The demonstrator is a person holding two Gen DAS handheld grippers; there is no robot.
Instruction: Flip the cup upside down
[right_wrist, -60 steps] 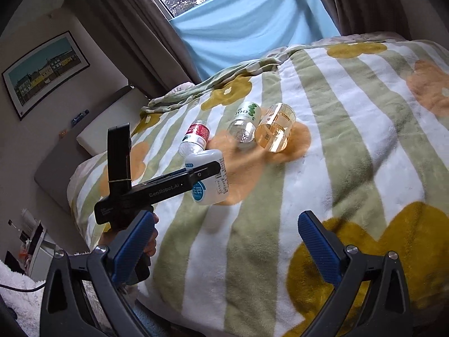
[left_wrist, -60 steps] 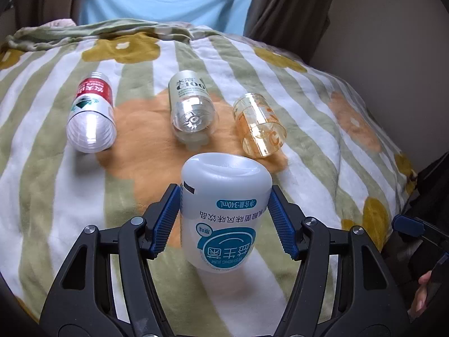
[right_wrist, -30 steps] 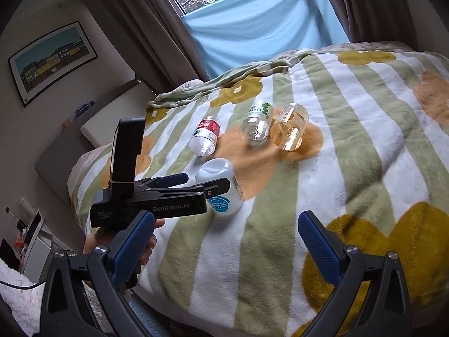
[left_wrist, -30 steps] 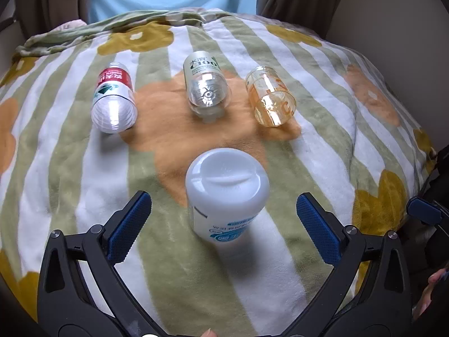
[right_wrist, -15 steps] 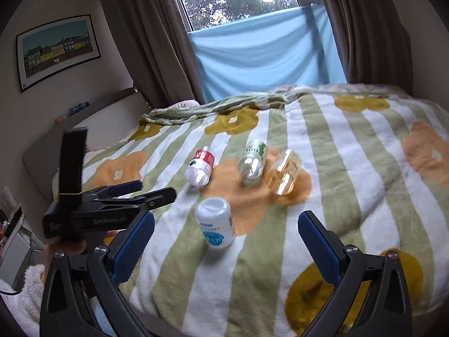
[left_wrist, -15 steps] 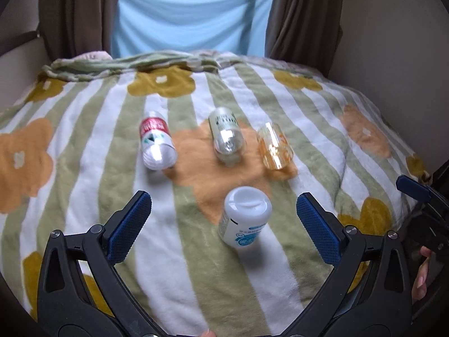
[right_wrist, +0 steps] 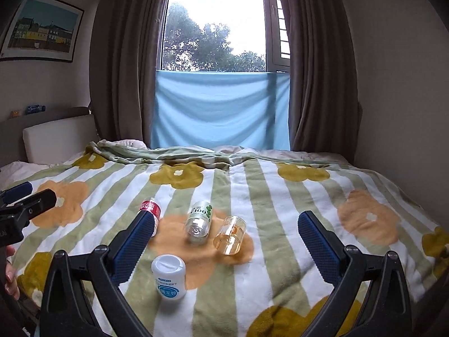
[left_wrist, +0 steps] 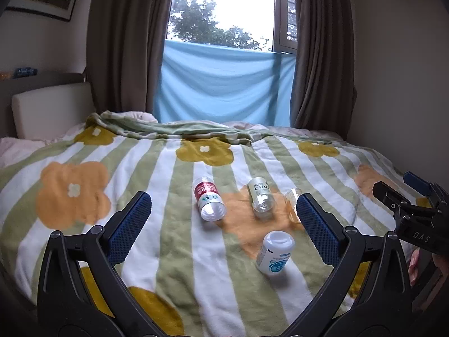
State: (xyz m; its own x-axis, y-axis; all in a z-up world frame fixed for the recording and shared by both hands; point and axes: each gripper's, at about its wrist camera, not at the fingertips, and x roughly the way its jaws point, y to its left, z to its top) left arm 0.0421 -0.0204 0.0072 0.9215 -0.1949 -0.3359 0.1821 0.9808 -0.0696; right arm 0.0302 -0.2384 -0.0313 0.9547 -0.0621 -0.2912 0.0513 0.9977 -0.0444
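On the bed (right_wrist: 280,196), the cup (right_wrist: 168,280) stands inverted, nearest the camera and just inside the left finger of the right gripper (right_wrist: 224,247). Behind it three bottles lie on their sides in a row: one (right_wrist: 151,210) partly hidden by that left finger, one (right_wrist: 199,221) between the fingers (right_wrist: 317,244), and one (right_wrist: 230,234) to its right. In the left wrist view the cup (left_wrist: 275,252) sits close to the right finger of the left gripper (left_wrist: 224,224).
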